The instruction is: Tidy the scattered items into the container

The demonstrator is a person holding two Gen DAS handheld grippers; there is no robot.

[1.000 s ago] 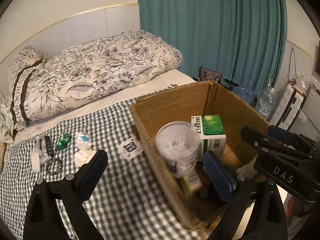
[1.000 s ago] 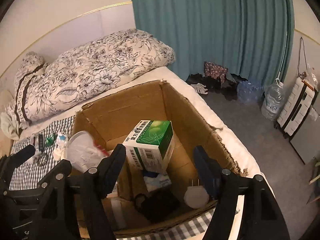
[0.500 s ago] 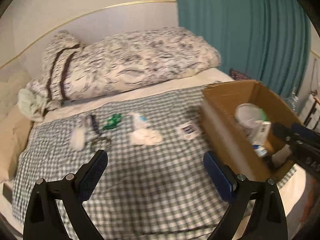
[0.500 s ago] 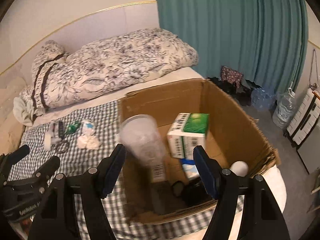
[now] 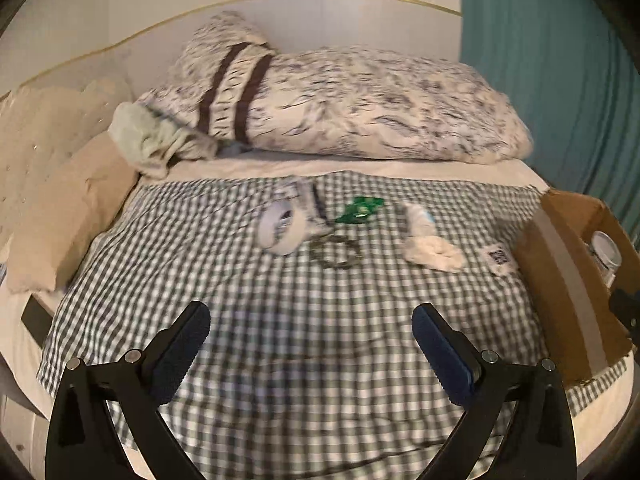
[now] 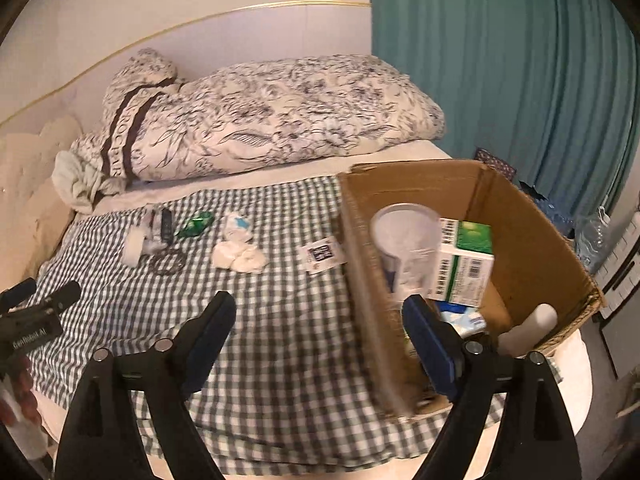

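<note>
The cardboard box (image 6: 520, 216) stands on the right of the bed, holding a clear cup (image 6: 408, 240), a green-and-white medicine box (image 6: 466, 260) and smaller things. On the checked cloth lie a white tape roll (image 5: 278, 228), a green packet (image 5: 360, 208), a key ring (image 5: 336, 252), a crumpled tissue (image 5: 434, 250) and a printed card (image 5: 498, 258). My left gripper (image 5: 310, 340) hangs open and empty over the cloth, short of these items. My right gripper (image 6: 318, 320) is by the box's near left corner, its jaws opening with nothing between them.
A flowered quilt (image 6: 280, 120) is rolled along the back of the bed, with beige pillows (image 5: 60, 208) at the left. A teal curtain (image 6: 500, 72) hangs at the right. The box's edge (image 5: 560, 280) shows at the right of the left wrist view. A hand (image 6: 16, 396) holds the left gripper.
My left gripper swung left from over the box to over the checked cloth. My right gripper drew back from above the box toward the cloth, and its jaws widened.
</note>
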